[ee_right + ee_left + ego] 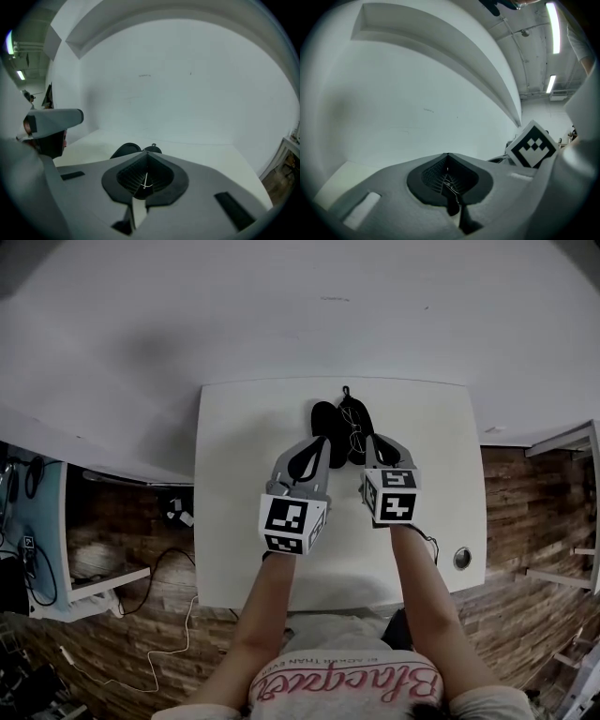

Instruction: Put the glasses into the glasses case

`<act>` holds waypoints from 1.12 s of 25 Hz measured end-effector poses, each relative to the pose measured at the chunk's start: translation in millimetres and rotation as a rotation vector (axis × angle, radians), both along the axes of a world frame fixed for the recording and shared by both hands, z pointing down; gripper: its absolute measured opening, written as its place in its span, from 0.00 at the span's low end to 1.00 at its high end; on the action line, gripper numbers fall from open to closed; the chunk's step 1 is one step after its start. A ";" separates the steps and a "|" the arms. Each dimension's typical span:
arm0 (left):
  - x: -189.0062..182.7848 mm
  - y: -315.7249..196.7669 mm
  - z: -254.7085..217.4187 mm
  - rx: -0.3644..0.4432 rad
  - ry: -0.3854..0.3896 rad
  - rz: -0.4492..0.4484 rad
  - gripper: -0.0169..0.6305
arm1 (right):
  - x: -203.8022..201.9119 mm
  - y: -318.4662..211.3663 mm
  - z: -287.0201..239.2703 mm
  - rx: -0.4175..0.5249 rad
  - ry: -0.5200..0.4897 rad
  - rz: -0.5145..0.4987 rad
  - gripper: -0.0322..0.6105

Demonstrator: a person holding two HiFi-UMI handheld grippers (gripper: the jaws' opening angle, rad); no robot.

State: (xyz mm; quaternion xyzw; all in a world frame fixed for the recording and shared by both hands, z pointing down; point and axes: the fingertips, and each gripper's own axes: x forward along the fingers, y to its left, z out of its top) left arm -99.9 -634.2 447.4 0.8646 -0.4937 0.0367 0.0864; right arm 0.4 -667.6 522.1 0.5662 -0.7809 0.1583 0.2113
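Observation:
A black glasses case point(327, 424) lies open at the far middle of the white table point(234, 484). Thin-framed glasses point(354, 431) rest on its right half. My left gripper point(318, 442) hovers over the case's near left side, jaws closed together. My right gripper point(372, 441) is just right of the glasses, also shut. In the right gripper view the case point(125, 149) peeks out just beyond the closed right gripper point(146, 155). The left gripper point(448, 156) is tilted up at the wall and ceiling. A thin wire-like line shows at each jaw seam; I cannot tell what it is.
A round grommet hole point(461, 558) sits near the table's front right corner. A white wall stands right behind the table. Cables and a low white shelf point(89, 589) are on the wooden floor to the left, and another white rack point(567, 442) is at the right.

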 end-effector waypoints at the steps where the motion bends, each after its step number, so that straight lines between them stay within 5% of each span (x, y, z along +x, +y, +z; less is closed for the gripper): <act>1: 1.3 5.2 -1.7 0.003 0.001 -0.002 0.03 | 0.1 5.8 -6.4 0.016 -0.019 -0.009 0.07; 9: 5.7 53.4 -26.3 0.053 -0.007 -0.019 0.03 | -8.0 68.0 -62.0 0.109 -0.163 -0.088 0.06; 28: 35.9 174.7 -110.2 0.232 -0.046 -0.036 0.03 | -19.2 213.2 -169.5 0.364 -0.261 -0.221 0.06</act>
